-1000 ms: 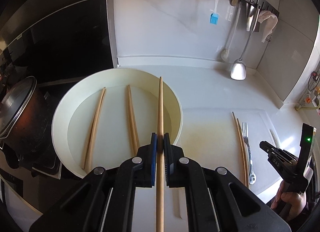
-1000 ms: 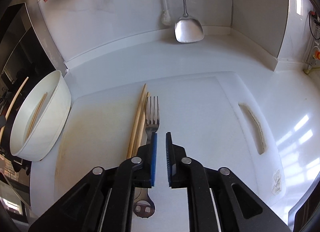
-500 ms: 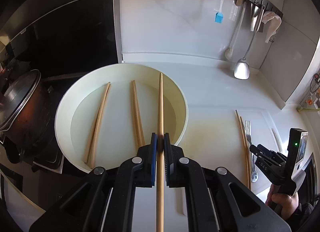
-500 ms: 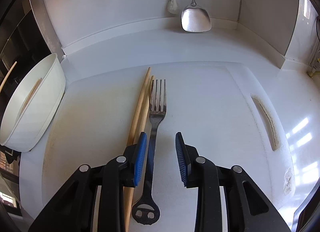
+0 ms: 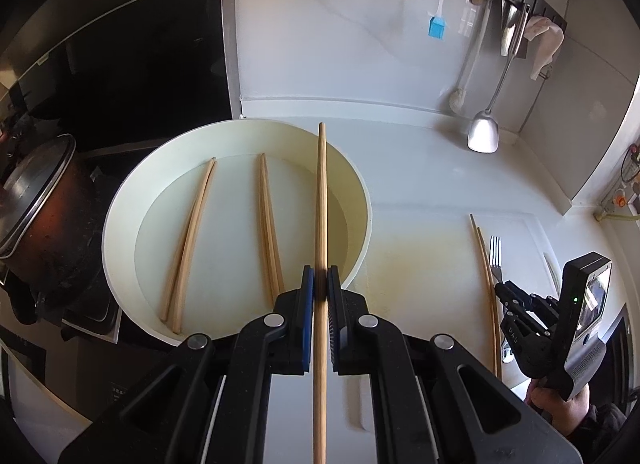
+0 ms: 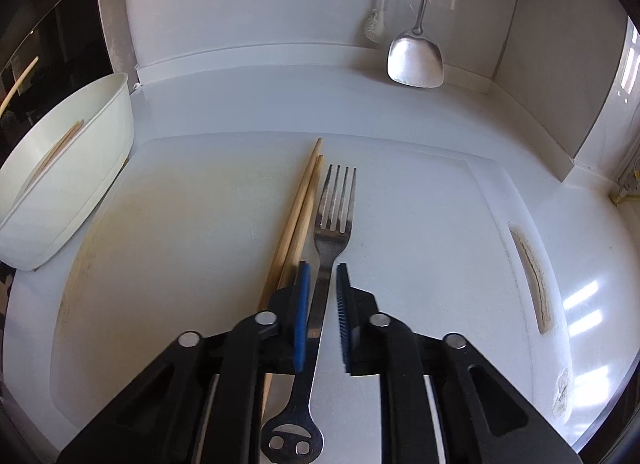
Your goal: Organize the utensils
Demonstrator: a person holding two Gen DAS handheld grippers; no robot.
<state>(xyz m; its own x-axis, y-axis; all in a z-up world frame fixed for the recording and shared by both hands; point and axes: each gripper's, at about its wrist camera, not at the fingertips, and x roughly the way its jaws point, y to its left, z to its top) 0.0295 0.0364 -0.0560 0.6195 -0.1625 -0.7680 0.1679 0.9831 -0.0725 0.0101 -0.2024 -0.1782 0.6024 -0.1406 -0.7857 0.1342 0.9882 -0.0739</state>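
Partway: left gripper (image 5: 321,278) clenched on one chopstick (image 5: 321,199) above the bowl (image 5: 362,199), where two pairs lie. Right gripper (image 6: 321,270), jaws apart, straddles the fork (image 6: 334,203) on the board (image 6: 440,223); chopstick pair (image 6: 298,207) beside it remains.

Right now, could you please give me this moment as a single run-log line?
left gripper: shut on chopstick over bowl | right gripper: open, straddling fork handle | cutting board: chopstick pair beside fork
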